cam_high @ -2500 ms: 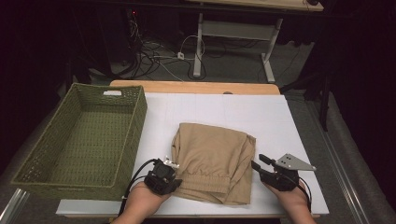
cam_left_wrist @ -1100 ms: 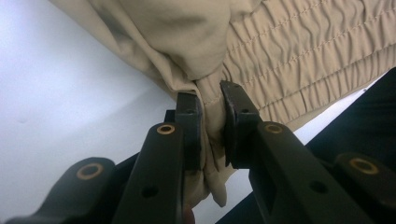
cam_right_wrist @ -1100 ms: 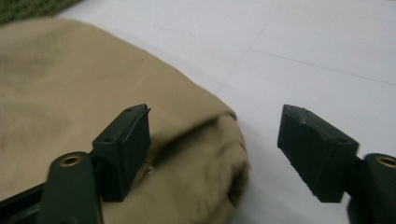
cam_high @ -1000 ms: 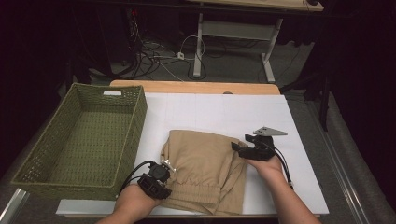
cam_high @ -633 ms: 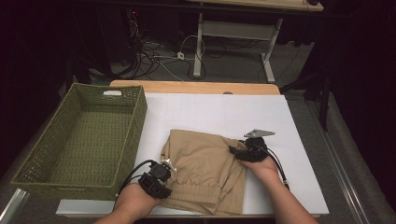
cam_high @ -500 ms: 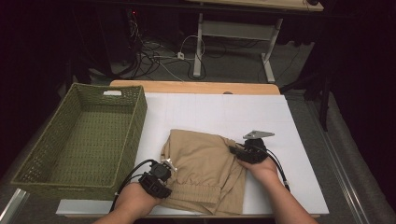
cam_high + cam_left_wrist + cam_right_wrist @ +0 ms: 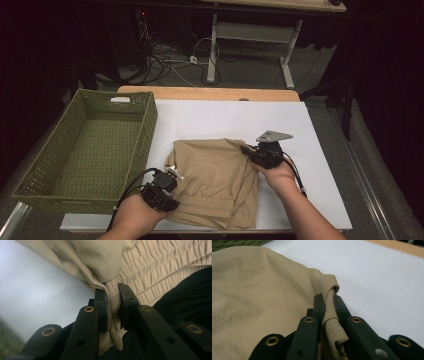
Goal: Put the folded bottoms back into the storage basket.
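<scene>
A folded tan garment point(image 7: 215, 180) with an elastic waistband point(image 7: 160, 267) lies on the white table top point(image 7: 225, 115), near the front edge. My left gripper point(image 7: 171, 175) is at its near left corner, shut on a bunched fold of the cloth point(image 7: 113, 290). At the garment's far right corner, my right gripper point(image 7: 248, 149) has just closed its jaws. They now pinch a rolled edge of the fabric point(image 7: 327, 296). Both pinched corners are raised slightly off the table.
A green woven basket point(image 7: 146, 130) stands at the left of the table, its right wall close to the garment and my left hand. White table surface extends behind and to the right of the garment. Cables and a desk frame lie on the floor beyond.
My right gripper moved left along the garment's far right corner and shut on its edge. Both grippers rose a little, pulling the cloth up and bunching it.
</scene>
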`<action>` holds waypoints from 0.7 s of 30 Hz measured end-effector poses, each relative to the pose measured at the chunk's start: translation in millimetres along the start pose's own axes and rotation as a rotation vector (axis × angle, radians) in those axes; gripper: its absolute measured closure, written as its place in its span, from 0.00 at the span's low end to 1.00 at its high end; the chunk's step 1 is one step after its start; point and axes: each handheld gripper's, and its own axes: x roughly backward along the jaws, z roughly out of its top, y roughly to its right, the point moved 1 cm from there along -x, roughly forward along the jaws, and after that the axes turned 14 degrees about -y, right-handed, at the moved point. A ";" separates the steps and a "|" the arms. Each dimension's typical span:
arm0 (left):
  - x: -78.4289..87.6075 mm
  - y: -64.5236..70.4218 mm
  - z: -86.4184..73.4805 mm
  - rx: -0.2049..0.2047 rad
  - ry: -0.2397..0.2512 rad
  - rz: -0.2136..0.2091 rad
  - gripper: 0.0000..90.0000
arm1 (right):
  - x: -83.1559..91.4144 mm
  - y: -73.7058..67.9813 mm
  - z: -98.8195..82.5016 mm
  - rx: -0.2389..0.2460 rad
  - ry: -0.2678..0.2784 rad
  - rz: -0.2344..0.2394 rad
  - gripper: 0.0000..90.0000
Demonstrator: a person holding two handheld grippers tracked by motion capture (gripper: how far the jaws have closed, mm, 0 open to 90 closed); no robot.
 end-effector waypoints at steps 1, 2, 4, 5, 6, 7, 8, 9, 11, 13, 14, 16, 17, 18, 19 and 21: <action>2.8 -2.6 -1.9 0.011 -0.008 0.001 0.86 | -1.5 -3.6 3.6 0.009 0.008 0.004 0.95; 5.7 -5.1 -3.8 0.014 -0.008 0.001 0.86 | -3.5 -6.8 6.7 0.012 0.015 0.009 0.95; 11.1 -11.2 -6.8 0.022 -0.012 0.009 0.86 | -8.3 -12.2 12.6 0.017 0.023 0.012 0.95; 13.4 -14.4 -8.0 0.025 -0.017 0.017 0.86 | -10.9 -14.2 15.1 0.020 0.024 0.014 0.95; 15.8 -17.4 -9.0 0.031 -0.019 0.023 0.86 | -13.3 -15.8 17.2 0.019 0.026 0.017 0.95; 18.3 -20.2 -9.9 0.034 -0.020 0.027 0.86 | -15.3 -17.2 19.0 0.013 0.029 0.023 0.95; 20.6 -22.8 -10.6 0.035 -0.023 0.030 0.86 | -17.1 -18.7 20.4 0.008 0.031 0.029 0.95; 22.8 -25.2 -11.3 0.037 -0.023 0.030 0.86 | -18.4 -20.4 21.5 0.005 0.028 0.030 0.95; 25.0 -28.9 -12.1 0.036 -0.037 0.026 0.86 | -20.2 -23.6 23.2 0.006 0.027 0.028 0.95; 26.3 -30.7 -12.1 0.035 -0.044 0.029 0.86 | -20.7 -26.1 24.1 0.015 0.028 0.026 0.95; 26.8 -31.5 -11.8 0.030 -0.050 0.024 0.86 | -20.8 -27.1 24.4 0.018 0.029 0.025 0.95; 28.3 -32.6 -11.1 0.023 -0.055 0.020 0.86 | -21.0 -28.0 24.8 0.023 0.028 0.022 0.95; 28.9 -33.2 -10.6 0.020 -0.059 0.016 0.86 | -20.9 -27.9 25.0 0.021 0.025 0.024 0.95; 29.5 -33.9 -10.3 0.018 -0.059 0.015 0.86 | -21.1 -27.5 25.1 0.021 0.026 0.027 0.95; 29.8 -34.7 -9.9 0.016 -0.063 0.011 0.86 | -21.2 -27.0 25.3 0.020 0.023 0.029 0.95; 30.4 -36.0 -8.7 0.014 -0.068 0.006 0.86 | -21.0 -25.8 25.9 0.017 0.021 0.032 0.95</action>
